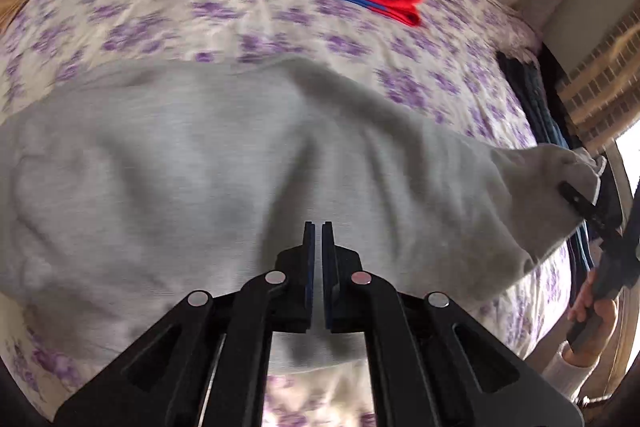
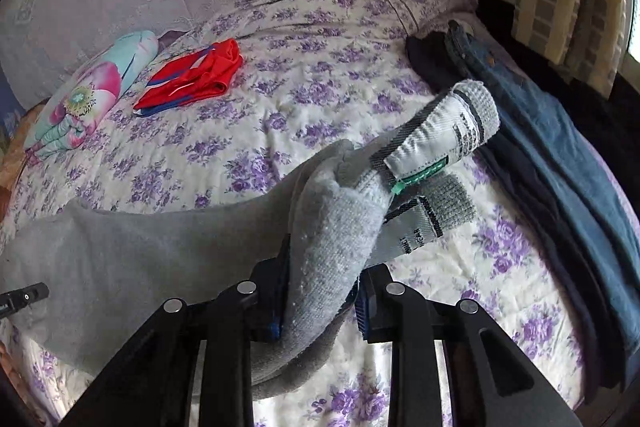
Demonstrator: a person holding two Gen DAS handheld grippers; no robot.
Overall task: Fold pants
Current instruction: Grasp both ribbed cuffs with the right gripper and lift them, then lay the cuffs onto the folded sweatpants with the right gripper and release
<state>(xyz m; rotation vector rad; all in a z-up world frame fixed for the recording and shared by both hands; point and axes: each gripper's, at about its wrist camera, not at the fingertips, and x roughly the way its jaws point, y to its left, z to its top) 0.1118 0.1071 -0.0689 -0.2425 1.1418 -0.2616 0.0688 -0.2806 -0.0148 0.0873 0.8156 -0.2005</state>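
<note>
While pinched at the bunched waistband by the right tool (image 2: 316, 291), grey fleece pants (image 2: 132, 259) lie across centre frame, soft and wrinkled, white care labels (image 2: 428, 143) sticking out. Left tool (image 1: 318, 231) pressed together, holding nothing, above the grey cloth. Spread over a purple-flowered bedspread (image 2: 320, 75). Upper left: folded red shorts (image 2: 196, 79), floral bundle (image 2: 92, 95). Right edge: dark jeans (image 2: 560, 155).

Left tool (image 1: 318, 227) closed and empty; right tool (image 2: 320, 291) clamped on cloth.

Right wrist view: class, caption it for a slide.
Right tool grips grey pants above floral bedspread.
</note>
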